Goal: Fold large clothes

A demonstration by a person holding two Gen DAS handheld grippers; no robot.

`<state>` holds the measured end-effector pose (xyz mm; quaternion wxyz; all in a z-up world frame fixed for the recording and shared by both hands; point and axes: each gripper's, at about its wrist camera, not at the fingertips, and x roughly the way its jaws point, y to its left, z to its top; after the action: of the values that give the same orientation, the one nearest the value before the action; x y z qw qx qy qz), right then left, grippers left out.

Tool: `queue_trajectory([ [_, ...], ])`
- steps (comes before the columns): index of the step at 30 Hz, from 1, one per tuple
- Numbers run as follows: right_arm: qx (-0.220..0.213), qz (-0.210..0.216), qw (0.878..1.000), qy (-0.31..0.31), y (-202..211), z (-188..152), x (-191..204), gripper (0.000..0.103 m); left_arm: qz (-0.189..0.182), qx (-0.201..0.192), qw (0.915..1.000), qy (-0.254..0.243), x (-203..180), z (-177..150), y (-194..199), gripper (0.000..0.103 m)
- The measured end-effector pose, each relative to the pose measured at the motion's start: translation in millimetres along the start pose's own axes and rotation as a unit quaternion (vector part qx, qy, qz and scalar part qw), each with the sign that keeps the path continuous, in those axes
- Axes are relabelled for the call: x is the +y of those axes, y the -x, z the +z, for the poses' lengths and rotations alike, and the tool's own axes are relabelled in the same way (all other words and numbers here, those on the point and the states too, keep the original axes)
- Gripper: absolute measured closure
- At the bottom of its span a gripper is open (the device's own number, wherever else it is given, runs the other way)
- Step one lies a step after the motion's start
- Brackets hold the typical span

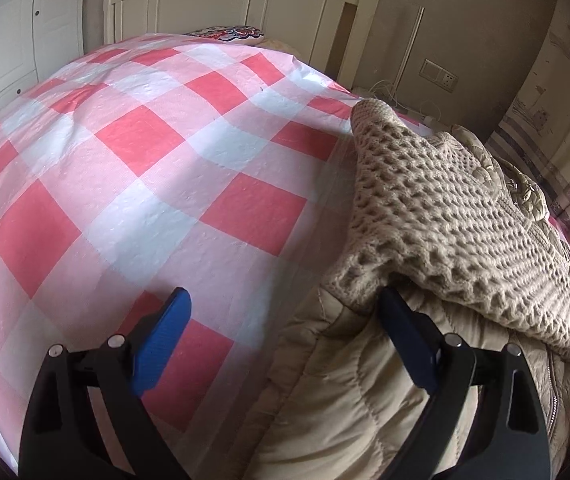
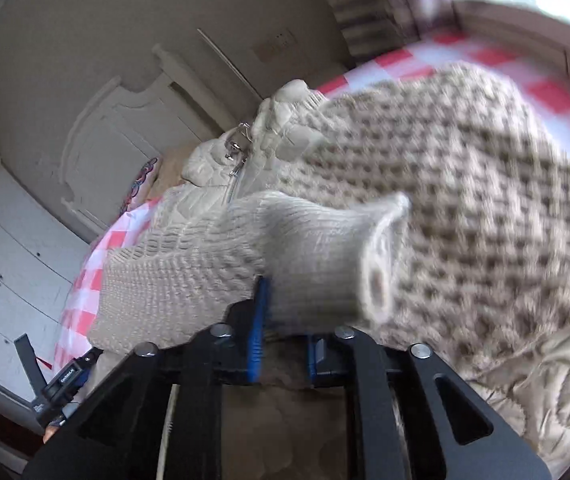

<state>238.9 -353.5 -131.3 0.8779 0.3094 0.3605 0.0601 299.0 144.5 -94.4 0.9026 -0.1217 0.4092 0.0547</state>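
Bed [image 1: 157,184]: big, with a pink, red and white checked cover; everything else placed from here.
Sweater [image 1: 445,216]: tan, chunky knit, on the bed's right side in the left wrist view, lying on top of the jacket.
Sleeve cuff [image 2: 325,264]: ribbed end of the sweater, lifted up close to the right camera, a bit blurry.
Jacket [image 1: 357,392]: beige, puffy and quilted, under the sweater near the bed's close edge; metal zipper [image 2: 237,168] seen at its top.
Left gripper [image 1: 281,320]: blue fingers wide apart, nothing between them; one finger over the checked cover, the other tucked at the sweater's edge on the jacket.
Right gripper [image 2: 285,344]: blue fingers close together, clamped on the sweater's knit just below the cuff.
In the way: sweater piled on the jacket, hiding much of it.
Headboard [image 1: 245,0]: cream wood, at the far end of the bed.
Pillow [image 1: 225,34]: bright patterned, by the headboard.
Wardrobe [image 1: 13,40]: white doors with small dark knobs, left of the bed.
Wall socket [image 1: 439,76]: right of the headboard, white cables below it.
Curtain [image 1: 545,112]: pale, with faint drawings, past the bed's right side.
Writing: small white letters on a black gadget [image 2: 65,380] at the bed's edge in the right wrist view, too small to read.
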Motion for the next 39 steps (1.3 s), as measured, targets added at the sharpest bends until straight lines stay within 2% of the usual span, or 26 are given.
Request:
queue_trajectory([
  [1,-0.004,0.004,1.0,-0.001,5.5,-1.3,-0.6,0.069,0.0,0.0,1.0,0.002,0.8,0.1,0.2,0.009],
  [2,-0.017,-0.004,1.0,0.001,15.0,-2.2,0.9,0.063,0.001,-0.001,1.0,0.004,1.5,0.1,0.5,0.009],
  [4,-0.09,-0.05,0.994,0.02,46.4,-2.8,8.5,0.063,0.001,-0.005,0.9999,0.009,3.2,0.0,1.5,0.009],
  [6,-0.125,-0.064,0.988,0.056,63.4,-1.3,20.0,0.062,0.0,-0.007,0.9999,0.013,4.1,-0.8,2.7,0.009],
  [8,-0.118,-0.07,0.985,0.108,64.9,0.4,38.9,0.063,-0.001,-0.009,0.9998,0.016,5.0,-0.7,3.4,0.009],
  [11,-0.096,-0.099,0.973,0.185,44.4,-8.1,61.9,0.063,-0.001,-0.022,0.9994,0.027,8.8,-1.1,8.5,0.01],
  [15,-0.02,-0.145,0.965,0.218,-2.7,-27.1,61.1,0.061,0.021,-0.086,0.9952,0.042,13.9,-4.2,39.1,0.01],
  [16,-0.003,-0.156,0.962,0.224,-12.6,-30.0,57.5,0.06,0.018,-0.102,0.9941,0.031,9.9,-2.3,49.4,0.01],
  [19,-0.002,-0.151,0.964,0.22,-12.0,-26.2,55.5,0.06,0.001,-0.127,0.9919,-0.01,-13.1,11.6,73.4,0.009],
  [22,-0.002,-0.147,0.965,0.217,-13.1,-25.2,51.3,0.059,-0.006,-0.134,0.9893,-0.059,-49.0,29.6,80.2,0.004],
  [25,-0.001,-0.145,0.966,0.215,-10.4,-24.5,50.3,0.058,0.002,-0.116,0.986,-0.12,-92.0,42.3,64.5,0.003],
  [30,-0.002,-0.143,0.966,0.215,-9.8,-28.1,54.7,0.052,0.01,-0.028,0.9814,-0.19,-142.7,33.9,0.2,0.003],
  [31,-0.003,-0.143,0.966,0.215,-9.9,-28.7,55.1,0.047,0.016,-0.015,0.9796,-0.2,-147.0,28.9,-12.2,0.003],
  [32,-0.001,-0.136,0.967,0.218,-10.7,-28.8,55.6,0.031,0.029,-0.002,0.9768,-0.212,-150.9,19.7,-27.9,0.002],
  [34,0.013,-0.126,0.963,0.236,-15.2,-32.2,60.8,0.017,0.031,-0.013,0.9763,-0.214,-148.4,16.3,-29.6,0.002],
  [37,0.011,-0.16,0.953,0.259,-19.4,-37.5,69.5,0.017,0.02,-0.006,0.9784,-0.205,-143.6,17.0,-30.5,0.002],
  [39,0.002,-0.159,0.952,0.26,-15.3,-39.0,70.3,0.017,0.017,-0.006,0.9792,-0.202,-140.9,17.9,-30.3,0.002],
])
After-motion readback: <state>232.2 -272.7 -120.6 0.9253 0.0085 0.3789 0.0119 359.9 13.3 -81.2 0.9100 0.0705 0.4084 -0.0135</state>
